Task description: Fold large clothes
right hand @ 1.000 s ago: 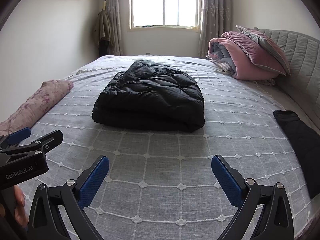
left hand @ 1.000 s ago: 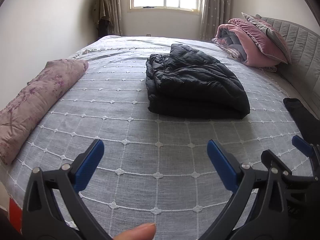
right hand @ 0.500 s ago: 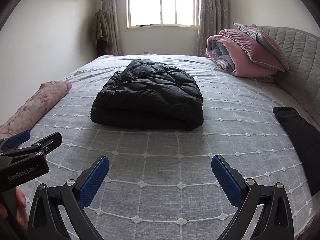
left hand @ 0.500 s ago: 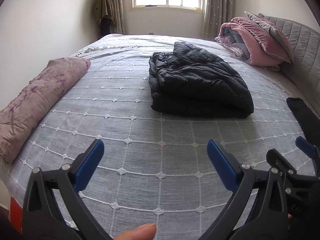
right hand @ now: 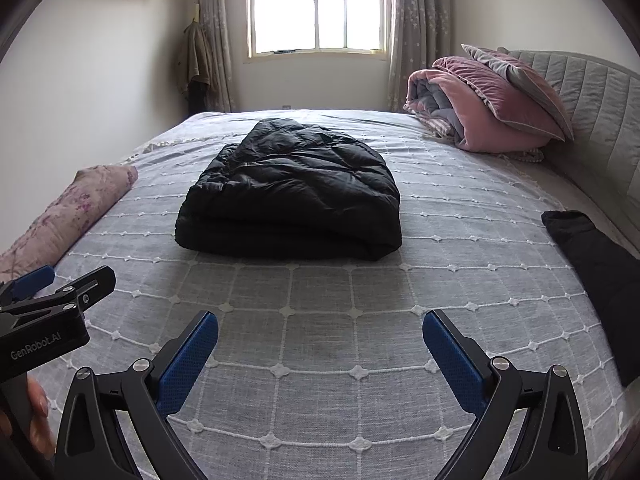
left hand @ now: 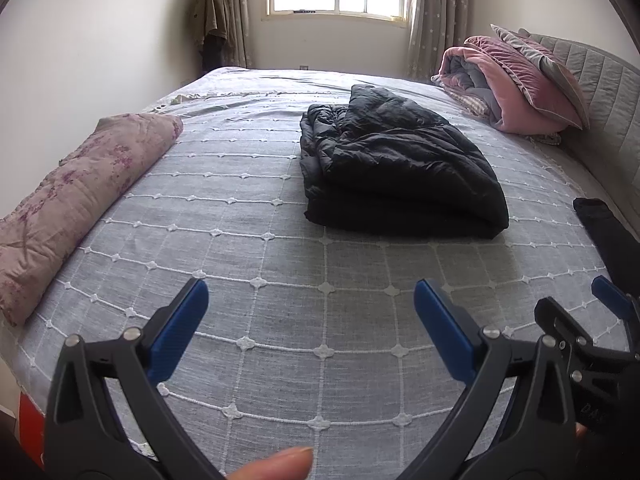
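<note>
A black puffer jacket lies folded into a thick rectangle in the middle of the grey quilted bed; it also shows in the right wrist view. My left gripper is open and empty, held above the bed's near edge, well short of the jacket. My right gripper is open and empty too, beside the left one. A second dark garment lies at the bed's right edge.
A rolled floral quilt lies along the bed's left edge. Pink and grey folded bedding and pillows are stacked against the grey headboard at the right. A window and curtains are behind.
Both grippers have drawn back slightly and tilted up, so the jacket sits a little lower and farther in view. Both grippers stay open and empty.
</note>
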A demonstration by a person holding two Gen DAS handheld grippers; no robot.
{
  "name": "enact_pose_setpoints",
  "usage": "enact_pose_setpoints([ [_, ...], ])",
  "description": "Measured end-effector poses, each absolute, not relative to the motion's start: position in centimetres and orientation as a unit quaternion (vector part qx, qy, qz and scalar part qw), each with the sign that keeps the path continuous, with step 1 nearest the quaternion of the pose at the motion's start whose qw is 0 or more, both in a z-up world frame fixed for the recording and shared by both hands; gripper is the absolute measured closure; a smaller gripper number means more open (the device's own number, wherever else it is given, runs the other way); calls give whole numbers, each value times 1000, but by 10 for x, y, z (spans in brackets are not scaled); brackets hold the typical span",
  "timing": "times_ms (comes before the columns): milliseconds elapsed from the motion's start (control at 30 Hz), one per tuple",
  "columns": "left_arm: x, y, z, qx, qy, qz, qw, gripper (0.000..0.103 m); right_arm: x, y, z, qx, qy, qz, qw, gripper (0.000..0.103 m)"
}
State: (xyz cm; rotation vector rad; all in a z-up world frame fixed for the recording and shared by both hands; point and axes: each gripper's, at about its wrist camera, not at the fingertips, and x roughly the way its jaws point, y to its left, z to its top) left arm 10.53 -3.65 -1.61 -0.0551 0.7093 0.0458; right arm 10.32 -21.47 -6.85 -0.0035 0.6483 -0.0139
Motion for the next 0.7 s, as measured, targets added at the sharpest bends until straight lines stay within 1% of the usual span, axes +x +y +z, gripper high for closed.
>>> enact_pose_setpoints([
  [700, 104, -44, -17, -20, 349, 16, 937, 1, 104, -214, -68, -1, 320, -7, 948, 0],
])
